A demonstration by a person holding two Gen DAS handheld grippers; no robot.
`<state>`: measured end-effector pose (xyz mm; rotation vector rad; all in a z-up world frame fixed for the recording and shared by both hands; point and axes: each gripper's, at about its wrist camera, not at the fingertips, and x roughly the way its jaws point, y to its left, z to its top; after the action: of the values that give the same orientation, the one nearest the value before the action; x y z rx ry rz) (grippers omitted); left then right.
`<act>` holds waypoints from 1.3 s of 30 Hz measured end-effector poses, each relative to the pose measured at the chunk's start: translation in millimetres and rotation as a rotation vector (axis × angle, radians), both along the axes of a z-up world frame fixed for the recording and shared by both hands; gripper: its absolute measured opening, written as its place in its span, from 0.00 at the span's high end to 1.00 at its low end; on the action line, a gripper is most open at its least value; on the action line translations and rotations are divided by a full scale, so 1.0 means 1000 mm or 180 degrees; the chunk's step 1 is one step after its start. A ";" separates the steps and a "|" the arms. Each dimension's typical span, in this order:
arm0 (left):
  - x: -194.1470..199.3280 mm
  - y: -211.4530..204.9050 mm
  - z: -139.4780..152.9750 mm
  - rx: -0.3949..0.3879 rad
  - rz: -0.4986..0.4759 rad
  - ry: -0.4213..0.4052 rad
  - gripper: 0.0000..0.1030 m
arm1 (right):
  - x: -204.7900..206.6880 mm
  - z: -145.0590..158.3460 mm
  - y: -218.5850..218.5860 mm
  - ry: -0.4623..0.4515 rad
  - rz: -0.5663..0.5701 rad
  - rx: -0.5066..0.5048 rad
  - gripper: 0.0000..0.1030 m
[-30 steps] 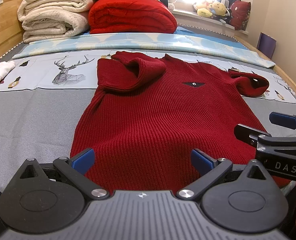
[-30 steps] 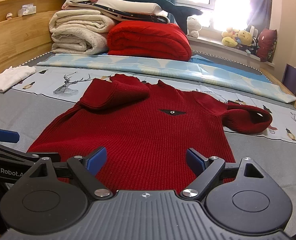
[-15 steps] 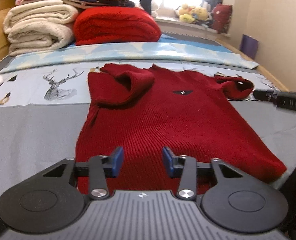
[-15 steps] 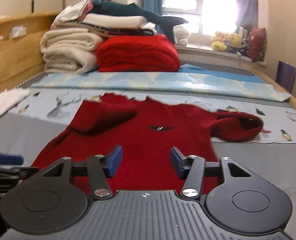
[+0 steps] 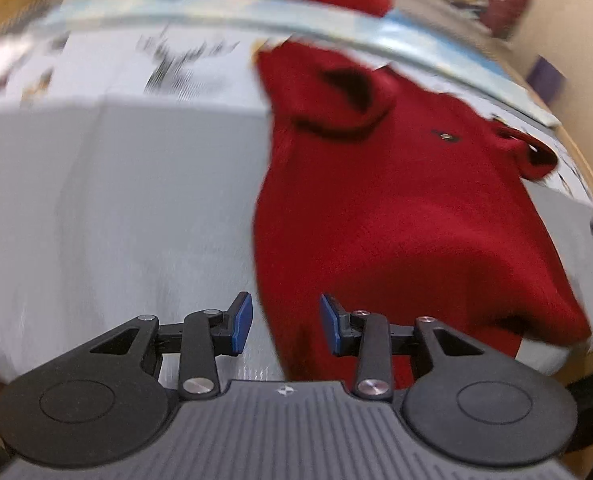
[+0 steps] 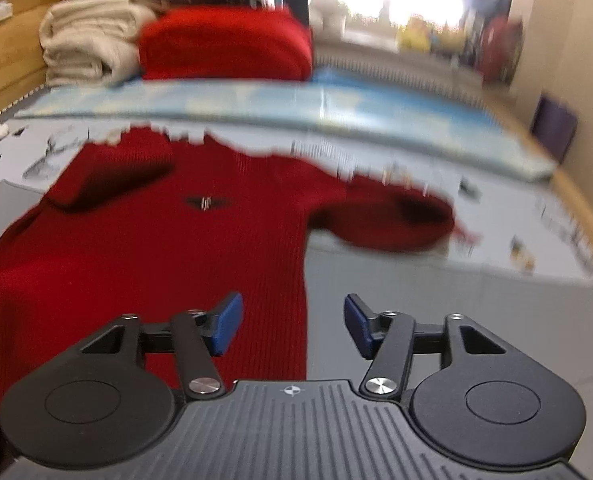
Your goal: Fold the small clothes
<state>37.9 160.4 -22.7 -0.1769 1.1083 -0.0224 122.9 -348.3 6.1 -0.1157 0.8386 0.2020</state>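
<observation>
**Red sweater still spread flat, folding barely begun**

Red knit fills the left wrist view: the sweater (image 5: 396, 200) lies open on the grey bed cover (image 5: 116, 200), body flat, no side or hem turned over. Its near sleeve (image 5: 328, 92) is already doubled onto the chest; the far sleeve (image 5: 532, 156) is bunched at the shoulder. The left gripper (image 5: 286, 324) hangs over the sweater's left side edge near the hem, its jaws half spread after narrowing, with the edge showing between them but neither pad pressing on it. Motion blur hides finer detail.

From the right wrist view, the same sweater (image 6: 156, 248) lies flat, and its right side edge runs down between the right gripper's (image 6: 292, 324) pads. Those jaws have just been widening and stand apart, holding nothing. Folded blankets (image 6: 224, 48) are stacked at the head of the bed.

By my reading, only the sleeves are tucked; the body folds are all left, and both grippers look set to take the lower corners.
</observation>
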 end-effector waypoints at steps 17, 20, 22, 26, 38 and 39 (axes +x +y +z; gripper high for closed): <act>0.018 -0.019 -0.045 -0.0375 -0.0371 0.0916 0.48 | -0.012 -0.084 -0.025 0.1707 -0.0096 0.0226 0.30; 0.016 -0.018 -0.049 -0.0398 -0.0447 0.0899 0.61 | -0.013 -0.082 -0.022 0.1737 -0.0077 0.0263 0.40; 0.017 -0.017 -0.048 -0.0355 -0.0467 0.0890 0.77 | -0.013 -0.082 -0.018 0.1757 -0.0005 0.0323 0.64; 0.012 -0.026 -0.037 -0.0356 -0.0529 0.0687 0.93 | -0.015 -0.068 -0.015 0.1630 0.0032 0.0390 0.89; 0.007 -0.005 -0.007 0.0047 -0.0500 0.0148 0.94 | -0.008 -0.002 -0.082 0.0930 -0.0771 0.1421 0.93; 0.010 -0.014 -0.019 0.0217 -0.0612 0.0301 0.94 | -0.007 -0.012 -0.072 0.1126 -0.0761 0.1129 0.93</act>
<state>47.6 146.3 -41.4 -0.0097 1.2155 -0.1490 116.2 -420.1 -5.5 0.3613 1.1456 0.1447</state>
